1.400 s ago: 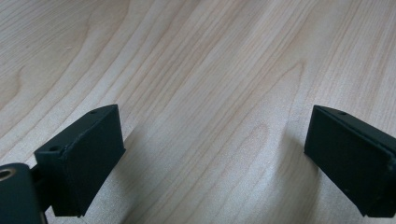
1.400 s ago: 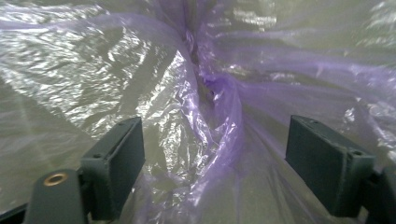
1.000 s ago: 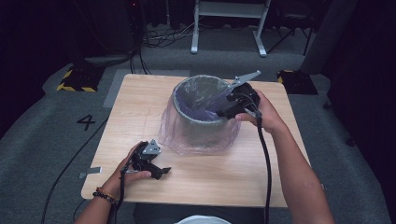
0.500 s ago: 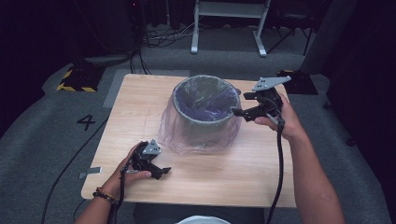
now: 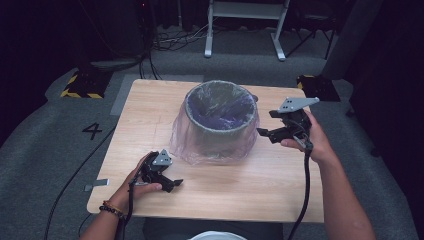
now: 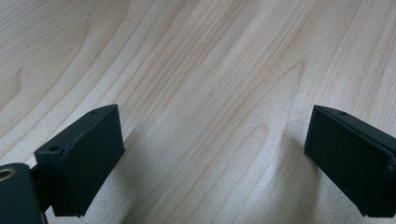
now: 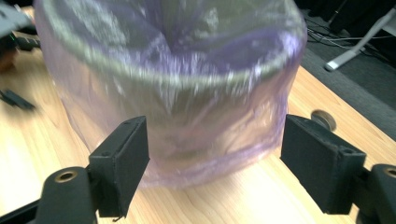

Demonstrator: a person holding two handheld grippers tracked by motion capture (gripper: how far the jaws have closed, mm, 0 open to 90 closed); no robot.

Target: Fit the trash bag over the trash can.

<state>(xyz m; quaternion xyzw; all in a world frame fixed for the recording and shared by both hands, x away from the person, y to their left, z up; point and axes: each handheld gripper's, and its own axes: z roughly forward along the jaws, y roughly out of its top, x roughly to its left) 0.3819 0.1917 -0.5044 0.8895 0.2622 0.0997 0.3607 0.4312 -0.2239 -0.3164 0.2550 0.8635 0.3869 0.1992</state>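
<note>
Item: wooden table (image 5: 150, 120), light grain, occupying the centre of the high view; grey carpeted floor around it, with a "4" marking (image 5: 93, 131) at the left of the frame.

Item: grey round bin (image 5: 220, 122), upright, at the centre of the table, slightly toward the upper part of the frame. A translucent purple bag liner (image 5: 182, 137) lines it; the liner folds over the rim and hangs down the outer wall to the tabletop. In the right gripper view the bin (image 7: 177, 79) takes up the upper and middle frame, blurred, with the liner (image 7: 261, 126) draped down its side.

Item: left gripper (image 5: 172, 183), lower left of centre in the high view, held in the person's left hand (image 5: 131, 185), low at the table surface, near the bin's lower left but apart from it. In the left gripper view its jaws stand wide apart, released, with nothing but bare wood (image 6: 201, 93) between them.

Item: right gripper (image 5: 263, 134), right of centre in the high view, held in the person's right hand (image 5: 312, 142), just beside the bin's right wall, jaws pointing toward it. In the right gripper view the jaws are spread wide, released, grasping nothing; the bin sits beyond them, not touched.

Item: small round dark object (image 7: 323, 120) on the table at right of the right gripper view; identity cannot be told.
</note>
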